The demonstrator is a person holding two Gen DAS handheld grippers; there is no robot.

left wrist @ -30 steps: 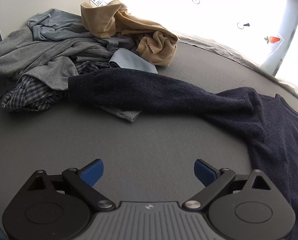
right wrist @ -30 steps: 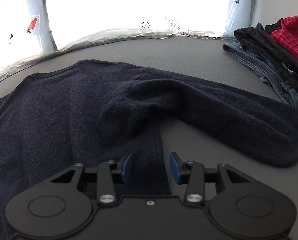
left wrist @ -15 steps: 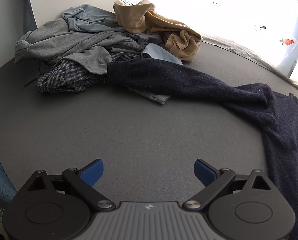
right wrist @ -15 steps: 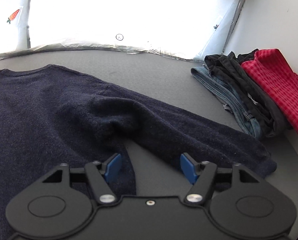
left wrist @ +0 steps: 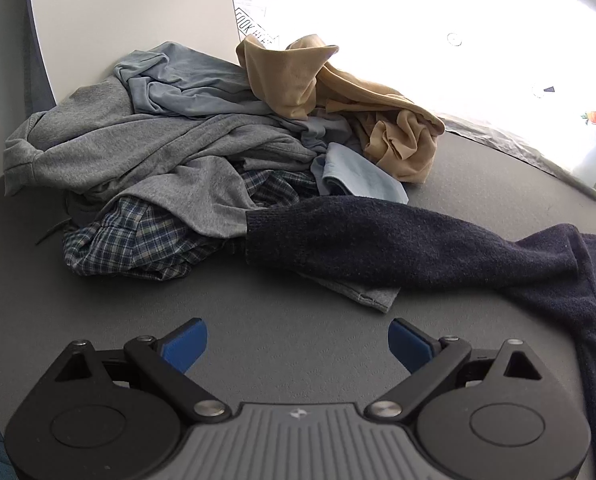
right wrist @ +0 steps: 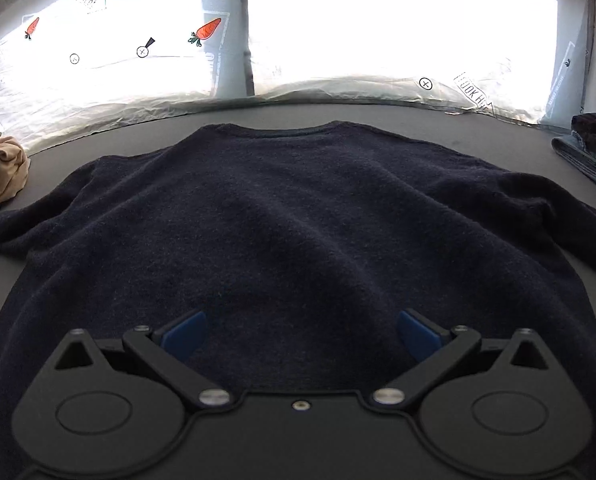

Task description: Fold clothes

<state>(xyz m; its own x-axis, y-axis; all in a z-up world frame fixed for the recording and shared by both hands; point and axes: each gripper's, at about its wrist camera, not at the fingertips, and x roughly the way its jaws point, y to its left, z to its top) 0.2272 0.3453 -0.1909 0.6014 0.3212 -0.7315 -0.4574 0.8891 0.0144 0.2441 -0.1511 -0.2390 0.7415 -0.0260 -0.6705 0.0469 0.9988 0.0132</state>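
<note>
A dark navy sweater (right wrist: 298, 220) lies spread flat on the grey table, collar at the far side, both sleeves stretched outward. My right gripper (right wrist: 301, 334) hovers over its lower body with its jaws opening wide and nothing pinched between the blue pads. In the left wrist view the sweater's left sleeve (left wrist: 397, 244) runs across the table, its cuff resting against the laundry pile. My left gripper (left wrist: 298, 344) stands open above bare grey tabletop (left wrist: 258, 312) in front of that sleeve, holding nothing.
A heap of unfolded clothes (left wrist: 158, 168) with grey, light blue, plaid and tan garments (left wrist: 337, 104) fills the far left. Folded dark and denim clothes (right wrist: 593, 148) sit at the right edge. Bright plastic-covered windows (right wrist: 377, 32) back the table.
My right gripper has opened from nearly shut and swung from the right sleeve to face the sweater's body. The left gripper moved toward the laundry pile, still open.
</note>
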